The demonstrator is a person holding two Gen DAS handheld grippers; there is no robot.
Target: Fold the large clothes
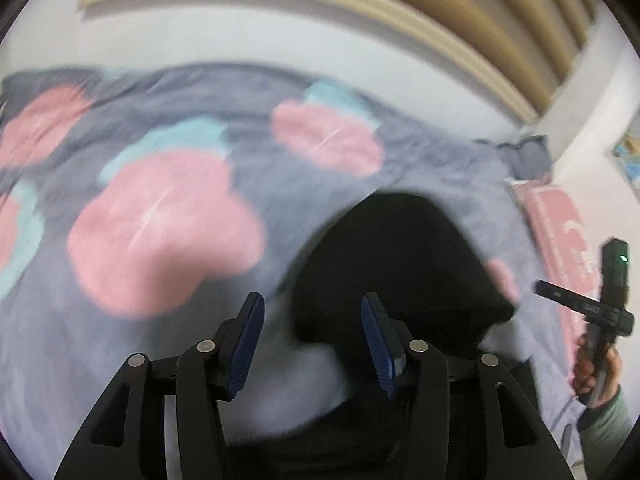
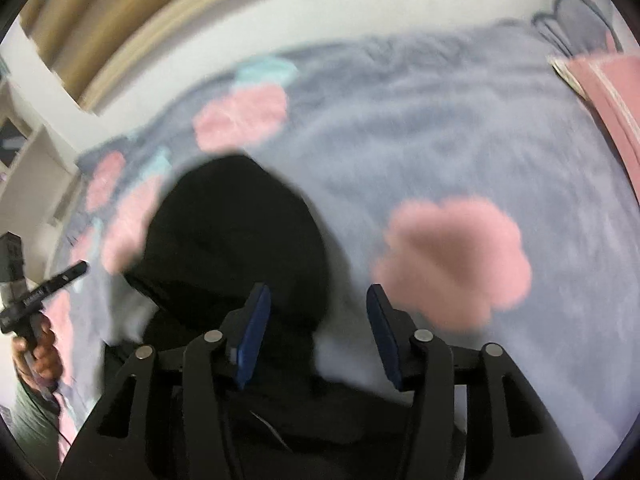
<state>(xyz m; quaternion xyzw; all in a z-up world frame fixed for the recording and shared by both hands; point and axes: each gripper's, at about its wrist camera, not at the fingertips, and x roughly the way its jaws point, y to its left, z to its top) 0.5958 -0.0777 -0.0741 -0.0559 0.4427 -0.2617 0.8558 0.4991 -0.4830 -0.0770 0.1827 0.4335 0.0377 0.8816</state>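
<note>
the black fabric garment (image 1: 400,264) lies bunched on the grey fleece bedspread with pink and pale-blue cloud shapes (image 1: 168,224), its rounded hood-like end toward 12 o'clock in both wrist views, both of which are blurred. the left gripper (image 1: 312,344) hovers with its blue-padded fingers (image 1: 250,344) spread wide, nothing between them; the garment's left edge sits by the right-hand pad. the right gripper (image 2: 316,336) is likewise spread and pinching nothing, the garment's right edge near its left-hand pad. bare bedspread stretches from 9 to 12 o'clock in the left view and from 12 to 3 o'clock in the right view. a pink folded cloth (image 2: 608,96) lies at the bedspread's edge at 2 o'clock. the white wall (image 1: 240,36) borders the far edge.
</note>
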